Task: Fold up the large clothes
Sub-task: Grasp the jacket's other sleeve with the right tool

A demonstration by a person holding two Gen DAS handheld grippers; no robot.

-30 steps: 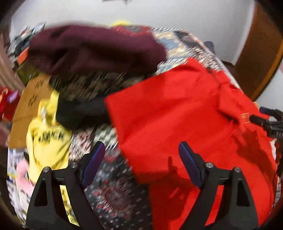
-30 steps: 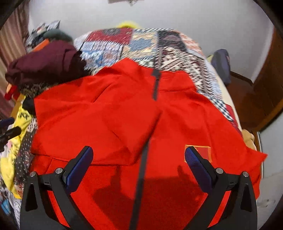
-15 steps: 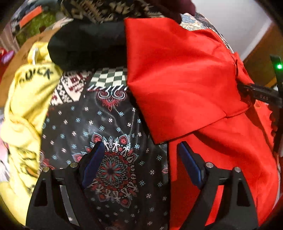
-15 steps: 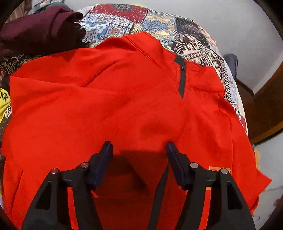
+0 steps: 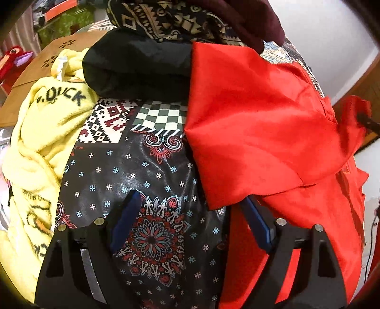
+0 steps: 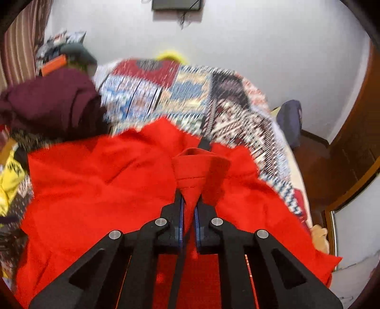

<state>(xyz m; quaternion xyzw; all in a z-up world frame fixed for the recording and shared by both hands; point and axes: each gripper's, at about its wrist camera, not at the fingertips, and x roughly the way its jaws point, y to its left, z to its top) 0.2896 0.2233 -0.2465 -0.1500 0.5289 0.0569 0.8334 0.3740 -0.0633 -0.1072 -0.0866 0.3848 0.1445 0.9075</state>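
You face a plain white wall with a dark flat box mounted high on it, wires hanging below. The bed before you wears a patchwork cover. On your left hangs a striped curtain; on your right stands brown wooden furniture. A brown board with cut-out flower holes lies at the bed's left side. The light is even and soft.

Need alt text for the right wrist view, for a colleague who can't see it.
The right hand-held gripper is shut on a bunched fold of the red garment, which lies spread over a patchwork bedcover. A maroon garment is heaped at the left, with a white wall behind; the picture is motion-blurred.
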